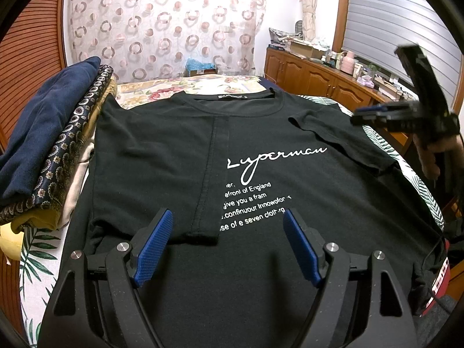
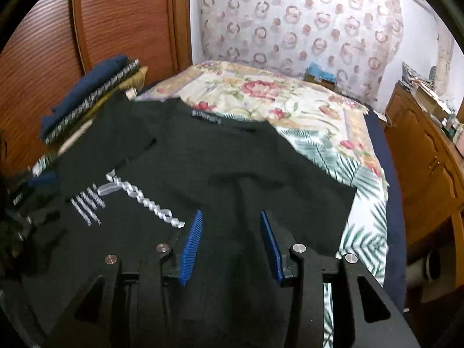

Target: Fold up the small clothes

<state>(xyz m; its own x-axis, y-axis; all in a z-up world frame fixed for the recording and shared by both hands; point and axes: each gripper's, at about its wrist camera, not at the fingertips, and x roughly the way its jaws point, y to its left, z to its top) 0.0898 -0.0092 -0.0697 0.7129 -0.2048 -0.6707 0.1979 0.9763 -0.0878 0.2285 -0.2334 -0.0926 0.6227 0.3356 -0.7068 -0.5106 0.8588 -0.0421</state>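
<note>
A black T-shirt with white lettering lies flat on the bed, its left side folded in over the middle and its right sleeve folded onto the chest. My left gripper is open and empty, just above the shirt's lower middle. My right gripper is open and empty above the shirt near its right side. It also shows in the left wrist view, held in the air at the shirt's right shoulder, blurred.
A stack of folded clothes with a navy piece on top sits left of the shirt. The bed has a floral and leaf-print cover. A wooden cabinet with clutter runs along the right. A wooden wardrobe stands on the left.
</note>
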